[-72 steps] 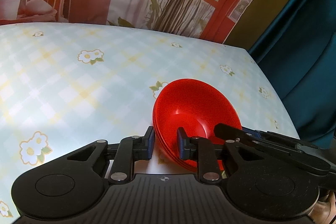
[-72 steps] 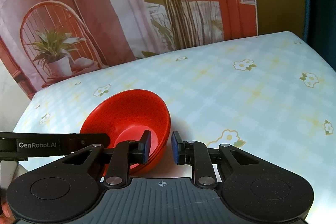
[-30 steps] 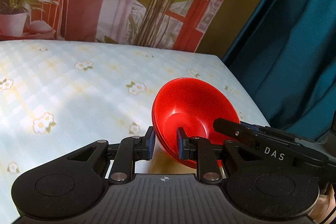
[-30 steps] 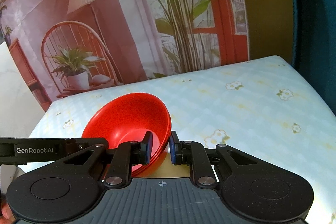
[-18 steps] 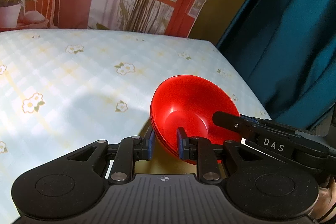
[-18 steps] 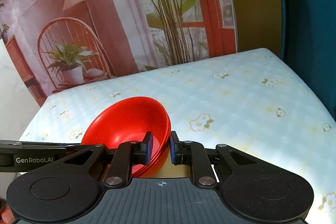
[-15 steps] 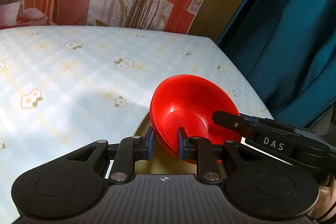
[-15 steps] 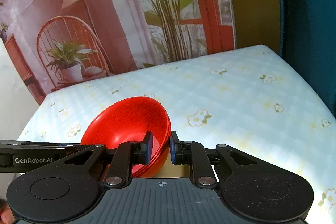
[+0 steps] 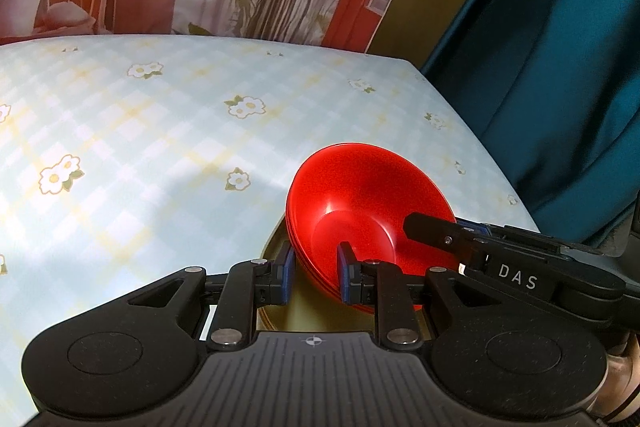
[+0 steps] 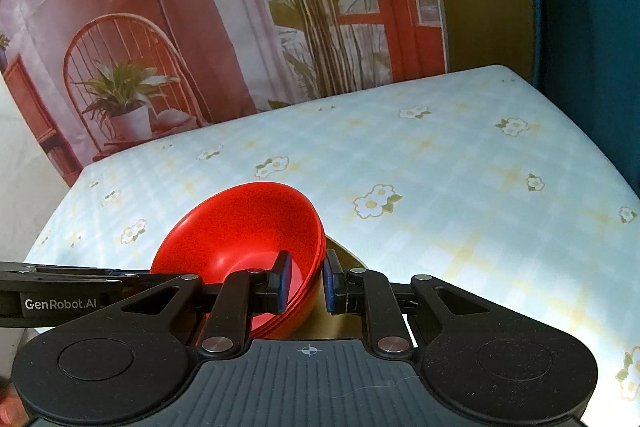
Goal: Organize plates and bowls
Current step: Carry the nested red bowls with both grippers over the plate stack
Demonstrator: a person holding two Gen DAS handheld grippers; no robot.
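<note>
We hold the stacked red bowls by opposite rims, left gripper and right gripper each clamped on an edge, above a yellowish plate on the floral table.

A nested stack of glossy red bowls sits tilted above a yellowish plate.

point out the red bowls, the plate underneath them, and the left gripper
red bowls [image 9: 360, 195]: left wrist view, inner wall of the top bowl.
plate [image 9: 304, 315]: left wrist view, bare yellowish surface under the bowls.
left gripper [image 9: 314, 269]: left wrist view, between its fingertips, at the clamped rims.
</note>
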